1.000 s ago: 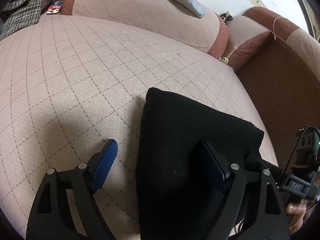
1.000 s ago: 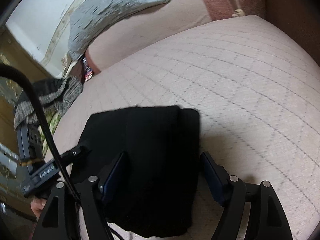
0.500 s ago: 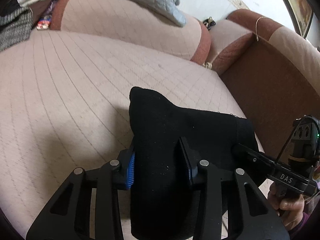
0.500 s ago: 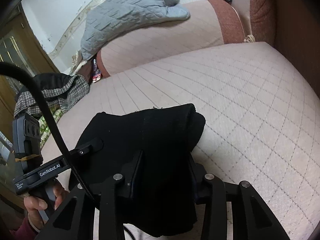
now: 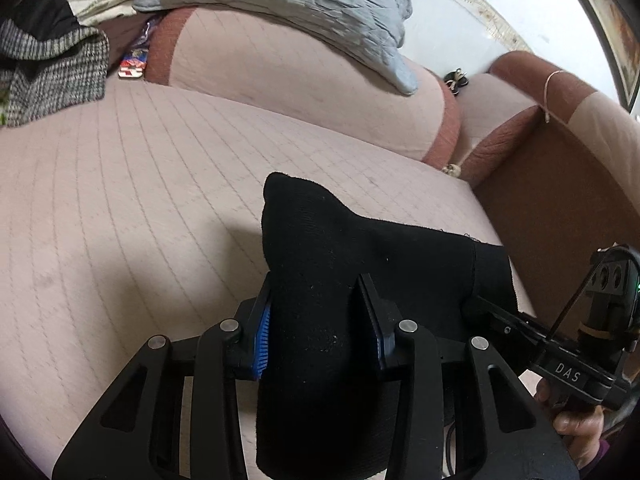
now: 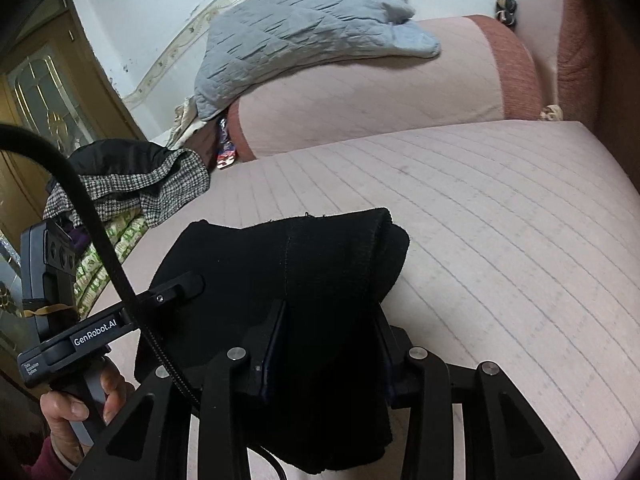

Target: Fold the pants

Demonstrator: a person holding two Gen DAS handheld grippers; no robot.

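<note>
The black pants [image 5: 340, 256] are folded into a thick bundle and held up off the pink quilted sofa seat [image 5: 120, 208]. My left gripper [image 5: 318, 320] is shut on the bundle's left end, blue pads pressed against the cloth. My right gripper [image 6: 330, 344] is shut on its right end, seen in the right wrist view where the pants [image 6: 304, 264] bulge between the fingers. Each view shows the other gripper at the bundle's far side: the right one [image 5: 496, 316] and the left one [image 6: 172, 286].
A grey quilted blanket [image 5: 304, 12] lies over the sofa backrest. A checked garment [image 5: 52, 72] is piled at the far left of the seat. A brown armrest [image 5: 560, 200] bounds the seat on the right. A wooden door [image 6: 48, 100] stands behind.
Both grippers went from open around the pants' ends to shut on them. The bundle has been lifted off the seat, and both views have tilted up toward the backrest.
</note>
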